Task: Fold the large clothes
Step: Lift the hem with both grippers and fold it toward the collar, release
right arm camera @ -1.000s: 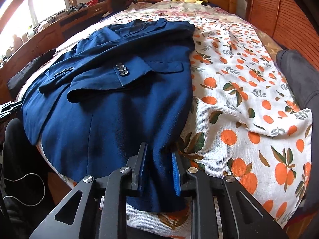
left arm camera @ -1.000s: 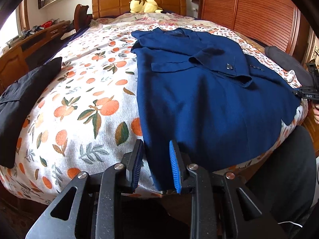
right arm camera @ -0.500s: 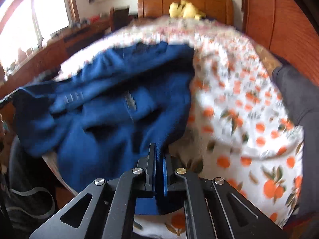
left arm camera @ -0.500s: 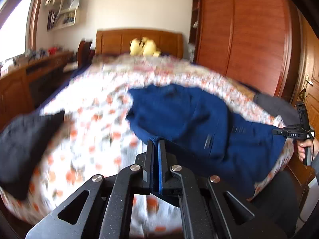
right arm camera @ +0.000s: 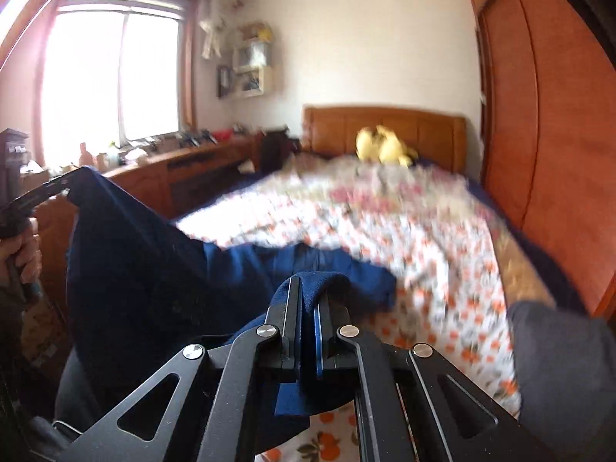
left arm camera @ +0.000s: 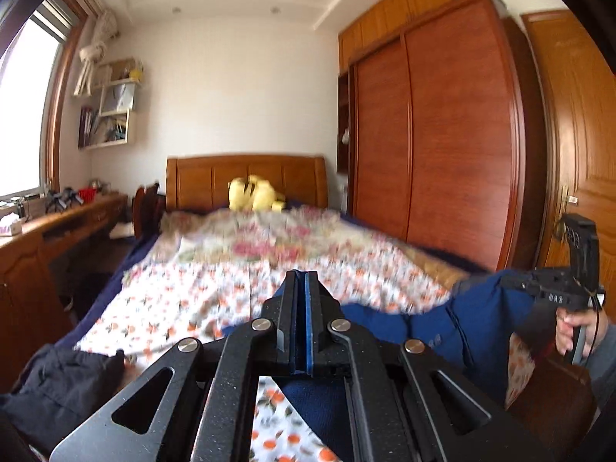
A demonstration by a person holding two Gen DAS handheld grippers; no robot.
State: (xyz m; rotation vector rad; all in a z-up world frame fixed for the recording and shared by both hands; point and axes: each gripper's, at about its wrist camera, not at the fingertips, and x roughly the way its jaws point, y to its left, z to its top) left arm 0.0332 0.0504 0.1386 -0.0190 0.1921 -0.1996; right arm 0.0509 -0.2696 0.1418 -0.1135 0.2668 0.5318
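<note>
Now my left gripper (left arm camera: 304, 281) is clamped tight on one hem corner of the blue jacket (right arm camera: 161, 269), and my right gripper (right arm camera: 310, 288) is pinched closed on the other corner. Between them the jacket hangs lifted over the foot of the bed (left arm camera: 215, 285), its far end trailing on the orange-print bedspread (right arm camera: 442, 254).

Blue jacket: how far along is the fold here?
Done: both grippers have closed on the blue jacket; the left gripper and right gripper each pinch an edge of it. In hand: the near end hangs lifted between them, the rest trailing onto the floral bedspread. Left: no fold is laid yet; the lifted end must be carried over and set down.
</note>
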